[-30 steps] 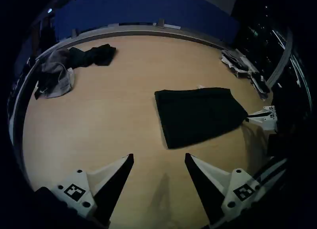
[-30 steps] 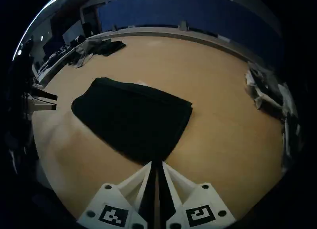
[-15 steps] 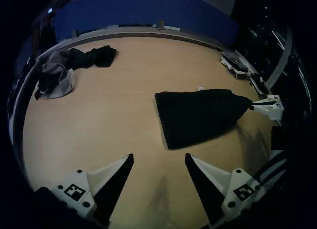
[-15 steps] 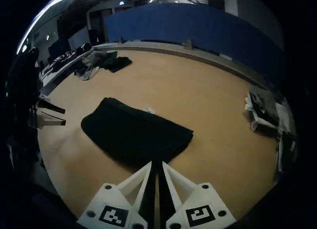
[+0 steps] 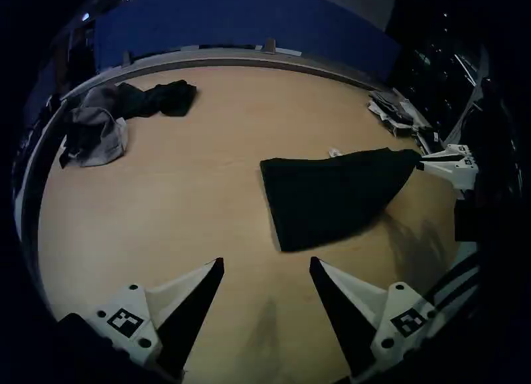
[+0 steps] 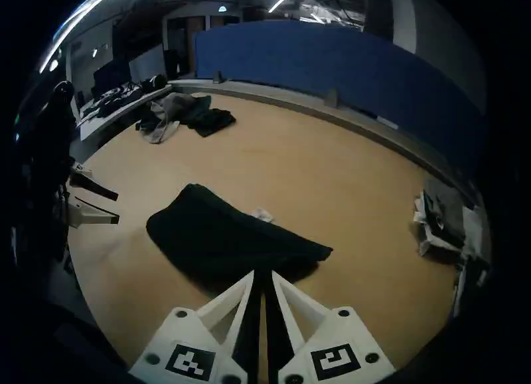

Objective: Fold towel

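Observation:
A black towel (image 5: 332, 194) lies folded on the wooden table (image 5: 186, 185), right of centre. My right gripper (image 5: 419, 166) pinches its far right corner and holds that corner up off the table. In the right gripper view the towel (image 6: 232, 241) stretches away from my right gripper (image 6: 263, 274), whose fingers are shut on the near corner. My left gripper (image 5: 265, 260) is open, low over bare table, a little short of the towel's near edge. The left gripper (image 6: 117, 208) is also at the left of the right gripper view, apart from the towel.
A heap of grey and dark clothes (image 5: 99, 118) lies at the table's back left. A stack of folded cloths (image 5: 398, 111) sits at the back right edge. A small white scrap (image 5: 335, 151) lies by the towel. A blue partition (image 5: 245, 18) runs behind the table.
My right gripper has risen with the towel's corner, lifting that side off the table and drawing it inward. The left gripper has stayed put and open.

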Tool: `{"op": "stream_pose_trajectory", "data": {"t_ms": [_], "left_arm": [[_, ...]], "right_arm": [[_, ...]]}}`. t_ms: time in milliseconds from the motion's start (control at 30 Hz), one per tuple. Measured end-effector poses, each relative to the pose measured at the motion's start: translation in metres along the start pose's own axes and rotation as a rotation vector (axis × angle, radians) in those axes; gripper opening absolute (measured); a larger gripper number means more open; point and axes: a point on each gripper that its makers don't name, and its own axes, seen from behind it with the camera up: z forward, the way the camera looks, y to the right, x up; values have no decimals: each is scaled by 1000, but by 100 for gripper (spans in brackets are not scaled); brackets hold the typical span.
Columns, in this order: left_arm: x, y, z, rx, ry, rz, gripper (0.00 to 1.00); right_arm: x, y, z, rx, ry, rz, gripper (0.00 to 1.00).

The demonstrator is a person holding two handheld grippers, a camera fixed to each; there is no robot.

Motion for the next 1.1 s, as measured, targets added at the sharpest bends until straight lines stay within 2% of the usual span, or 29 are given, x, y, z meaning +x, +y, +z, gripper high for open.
{"op": "stream_pose_trajectory", "data": {"t_ms": [267, 567, 1100], "left_arm": [[0, -3, -2, 2, 5, -6, 96], [-1, -4, -3, 2, 7, -7, 96], [-1, -6, -4, 4, 10, -6, 96]], "right_arm": [[10, -5, 2, 10, 4, -28, 3], [8, -14, 5, 25, -21, -71, 3], [25, -39, 27, 72, -18, -110, 3]]}}
